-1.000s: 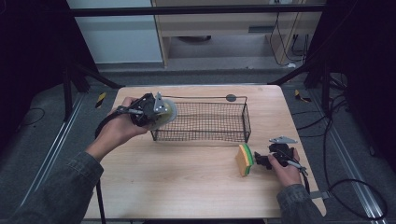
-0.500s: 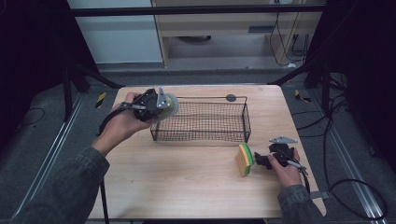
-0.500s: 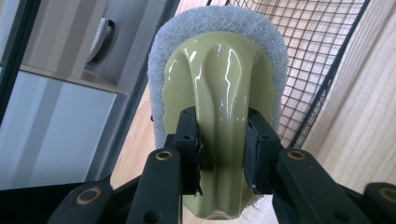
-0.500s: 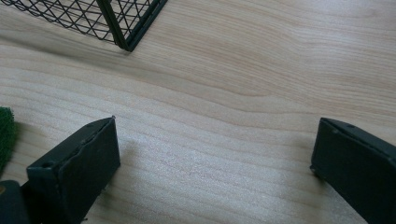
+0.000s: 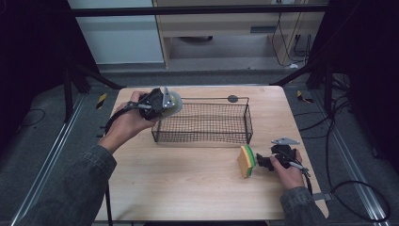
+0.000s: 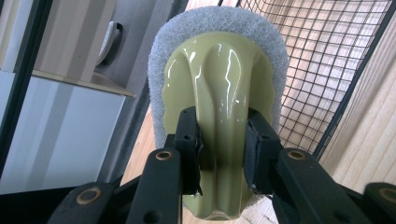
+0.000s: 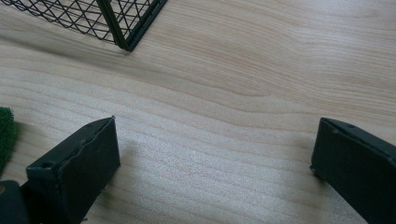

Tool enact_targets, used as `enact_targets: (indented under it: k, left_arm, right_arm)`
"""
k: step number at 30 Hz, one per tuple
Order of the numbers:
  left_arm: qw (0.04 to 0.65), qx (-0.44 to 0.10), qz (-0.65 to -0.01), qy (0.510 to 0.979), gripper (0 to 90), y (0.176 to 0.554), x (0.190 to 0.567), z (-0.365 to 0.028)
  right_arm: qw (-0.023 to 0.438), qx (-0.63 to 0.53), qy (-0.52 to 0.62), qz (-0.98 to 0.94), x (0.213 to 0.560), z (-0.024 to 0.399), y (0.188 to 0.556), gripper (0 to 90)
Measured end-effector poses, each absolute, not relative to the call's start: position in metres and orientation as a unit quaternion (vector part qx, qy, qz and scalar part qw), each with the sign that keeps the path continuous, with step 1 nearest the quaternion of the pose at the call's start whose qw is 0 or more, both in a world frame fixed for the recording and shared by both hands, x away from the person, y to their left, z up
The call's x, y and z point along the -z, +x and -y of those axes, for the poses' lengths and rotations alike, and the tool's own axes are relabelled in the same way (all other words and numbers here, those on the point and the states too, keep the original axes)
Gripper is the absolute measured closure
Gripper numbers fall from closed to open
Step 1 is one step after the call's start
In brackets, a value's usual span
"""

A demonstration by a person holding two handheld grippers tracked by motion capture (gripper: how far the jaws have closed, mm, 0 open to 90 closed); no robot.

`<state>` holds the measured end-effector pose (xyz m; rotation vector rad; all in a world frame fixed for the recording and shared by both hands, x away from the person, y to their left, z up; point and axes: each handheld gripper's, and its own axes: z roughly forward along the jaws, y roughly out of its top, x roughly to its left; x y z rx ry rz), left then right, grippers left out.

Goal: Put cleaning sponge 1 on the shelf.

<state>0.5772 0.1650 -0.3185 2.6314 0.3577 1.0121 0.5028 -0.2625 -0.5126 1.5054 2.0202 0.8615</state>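
Up at the table's far left, the left gripper (image 5: 162, 101) pinches a pale olive-green glossy plastic scrubber with a white fibrous pad (image 6: 219, 88). In the left gripper view its two black jaws press on either side of the scrubber's narrow moulded handle ridge, and the white pad rings the far edge of the plastic body, pointing away from the camera. In the high view the scrubber (image 5: 175, 100) is held off the table, just at the near-left corner of the black wire mesh basket (image 5: 203, 123), level with or slightly above the basket's rim; whether it touches the wire I cannot tell. The same mesh shows close behind the scrubber on the right of the left gripper view.

Over on the light wooden table (image 5: 188, 183), well apart from that, the right gripper (image 5: 263, 161) lies low near the right edge. Its jaws stand spread wide in the right gripper view, with bare wood grain between them. A yellow sponge with a green scouring layer (image 5: 246, 161) stands on its edge just beside the gripper's tips, green side towards them; a sliver of that green (image 7: 5, 135) shows just outside one jaw. The sponge sits in front of the basket's near-right corner, a little apart from it.
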Motion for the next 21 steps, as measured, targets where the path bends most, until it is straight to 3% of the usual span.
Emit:
enact_targets:
  k: [21]
  left_arm:
    - [0.13,-0.356,-0.104,0.92,69.9,0.591,0.329,-0.152]
  right_arm:
    - [0.239,-0.314,0.549,-0.737,0.513,0.263,0.503,1.2]
